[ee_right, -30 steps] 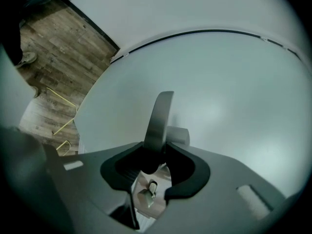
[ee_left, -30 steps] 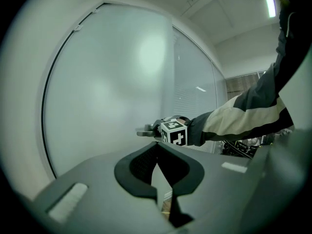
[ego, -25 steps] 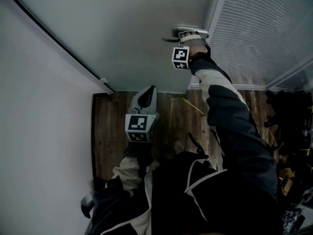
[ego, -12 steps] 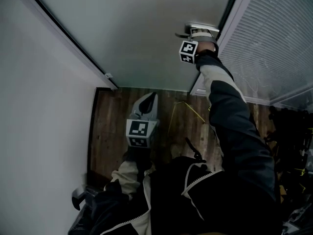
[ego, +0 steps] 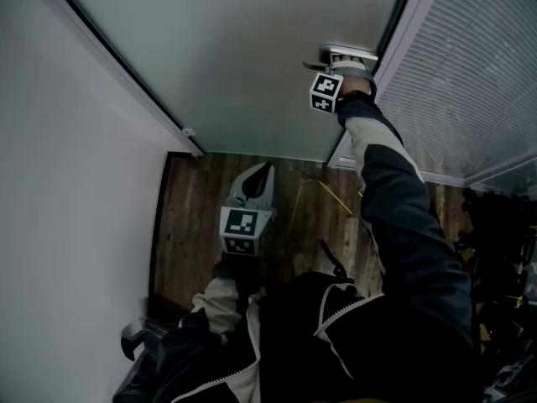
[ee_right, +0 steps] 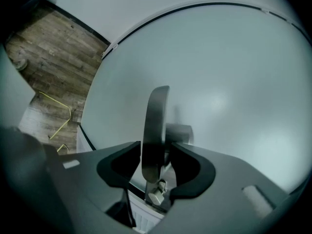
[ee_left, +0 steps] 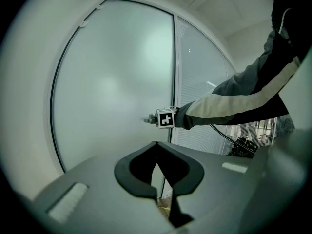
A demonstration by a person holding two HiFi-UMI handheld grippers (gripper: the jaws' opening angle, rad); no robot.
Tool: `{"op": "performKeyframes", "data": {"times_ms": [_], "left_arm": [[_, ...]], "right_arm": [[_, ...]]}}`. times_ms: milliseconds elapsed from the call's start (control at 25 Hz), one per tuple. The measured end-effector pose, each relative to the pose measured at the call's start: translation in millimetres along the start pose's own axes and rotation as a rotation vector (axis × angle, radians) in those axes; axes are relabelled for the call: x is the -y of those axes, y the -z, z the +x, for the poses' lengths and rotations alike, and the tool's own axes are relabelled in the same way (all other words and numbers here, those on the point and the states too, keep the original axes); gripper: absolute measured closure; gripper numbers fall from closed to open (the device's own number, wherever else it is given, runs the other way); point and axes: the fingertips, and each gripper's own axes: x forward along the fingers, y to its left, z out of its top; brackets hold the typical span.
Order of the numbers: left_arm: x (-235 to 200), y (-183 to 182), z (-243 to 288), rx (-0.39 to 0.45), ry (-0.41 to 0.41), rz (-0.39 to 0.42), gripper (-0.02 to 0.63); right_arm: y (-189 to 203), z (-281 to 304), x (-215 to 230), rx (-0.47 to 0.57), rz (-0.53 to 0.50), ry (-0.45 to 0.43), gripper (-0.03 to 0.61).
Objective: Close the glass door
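Note:
The frosted glass door point(ego: 252, 57) fills the top of the head view, its edge against the frame beside the blinds panel. Its metal lever handle point(ego: 336, 54) sits near that edge. My right gripper point(ego: 340, 60) reaches up to it at arm's length. In the right gripper view the handle point(ee_right: 155, 126) stands between the jaws of the right gripper point(ee_right: 156, 145), which are opening, with a thin gap on one side. My left gripper point(ego: 260, 175) hangs low over the floor, shut and empty, pointing at the door point(ee_left: 112, 82). The left gripper point(ee_left: 156, 145) touches nothing.
A glass panel with white blinds point(ego: 478, 74) stands right of the door. A white wall point(ego: 67, 183) runs along the left. Thin yellow wire point(ego: 323, 187) lies on the wood floor point(ego: 201, 217). Dark clutter point(ego: 503, 225) crowds the right edge.
My right gripper and the handle have moved right toward the blinds panel, then stayed put. The left gripper has barely moved.

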Motion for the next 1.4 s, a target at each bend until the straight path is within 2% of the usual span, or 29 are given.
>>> {"op": "performKeyframes", "data": {"times_ms": [120, 240, 280, 400, 480, 560, 640, 720, 1040, 1160, 1400], "left_arm": [[-4, 1, -5, 0.005, -0.004, -0.018, 0.611], [-8, -2, -10, 0.033, 0.001, -0.036, 0.611], [-11, -2, -9, 0.04, 0.005, -0.049, 0.611], [-18, -5, -4, 0.053, 0.019, -0.086, 0.611], [-20, -12, -1, 0.072, 0.035, -0.098, 0.611], [-21, -21, 2, 0.101, 0.041, -0.085, 0.611], [-18, -21, 0, 0.111, 0.054, -0.082, 0.611], [-13, -19, -3, 0.114, 0.074, -0.095, 0.611], [30, -31, 2, 0.133, 0.18, -0.086, 0.611], [41, -36, -3, 0.135, 0.197, -0.066, 0.611], [45, -41, -6, 0.127, 0.207, -0.042, 0.611]], "right_arm": [[0, -10, -5, 0.038, 0.109, -0.028, 0.289], [5, -50, -11, 0.14, 0.38, -0.029, 0.288], [7, -70, -15, 0.192, 0.505, -0.036, 0.313], [8, -141, -31, 0.406, 0.97, -0.113, 0.455], [8, -192, -45, 0.527, 1.235, -0.162, 0.556], [11, -239, -58, 0.591, 1.404, -0.172, 0.574], [11, -281, -75, 0.626, 1.52, -0.18, 0.574], [7, -314, -89, 0.634, 1.562, -0.175, 0.574], [24, -359, -95, 0.546, 1.482, -0.037, 0.577], [28, -366, -100, 0.529, 1.513, -0.043, 0.577], [22, -373, -98, 0.548, 1.513, -0.047, 0.577]]}}
